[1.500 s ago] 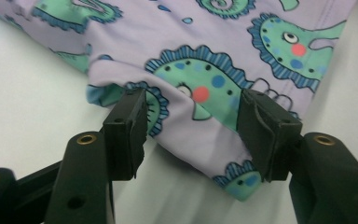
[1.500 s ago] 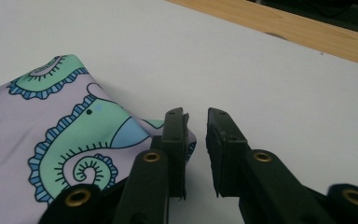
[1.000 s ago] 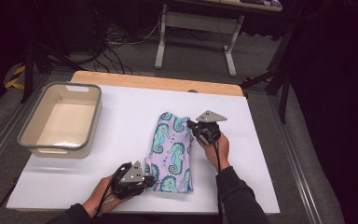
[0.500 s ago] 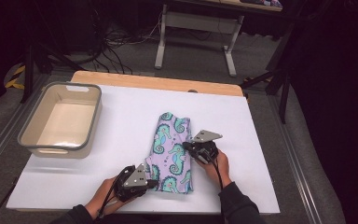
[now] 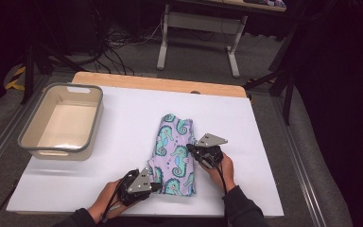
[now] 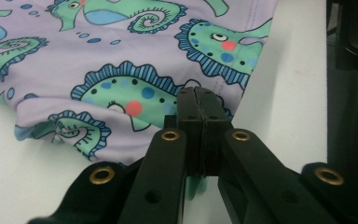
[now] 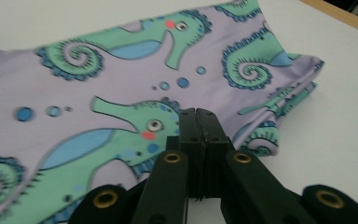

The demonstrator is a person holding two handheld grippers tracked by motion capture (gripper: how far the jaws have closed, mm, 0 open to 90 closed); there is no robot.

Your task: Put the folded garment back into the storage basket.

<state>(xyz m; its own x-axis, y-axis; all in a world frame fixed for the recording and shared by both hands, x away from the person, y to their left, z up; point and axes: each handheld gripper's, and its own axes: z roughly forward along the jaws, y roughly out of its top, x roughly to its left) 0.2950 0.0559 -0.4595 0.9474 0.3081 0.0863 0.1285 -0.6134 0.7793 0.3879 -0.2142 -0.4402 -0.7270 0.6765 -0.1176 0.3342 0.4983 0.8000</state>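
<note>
Folded seahorse cloth (image 5: 175, 156) at lower centre of table (image 5: 123, 123), long axis up-frame; left gripper (image 5: 155, 187) pinching near-left corner, right gripper (image 5: 191, 149) pinching right edge midway, both jaws pressed together.

This is looking like a lab or recording workspace rather than a home. A white-covered table (image 5: 123, 142) with a wooden far edge is standing on grey carpet, dark surroundings are closing in on all sides, cables (image 5: 118, 40) are trailing over the floor beyond the far edge, and a metal-legged desk frame (image 5: 196, 33) is standing behind.
</note>
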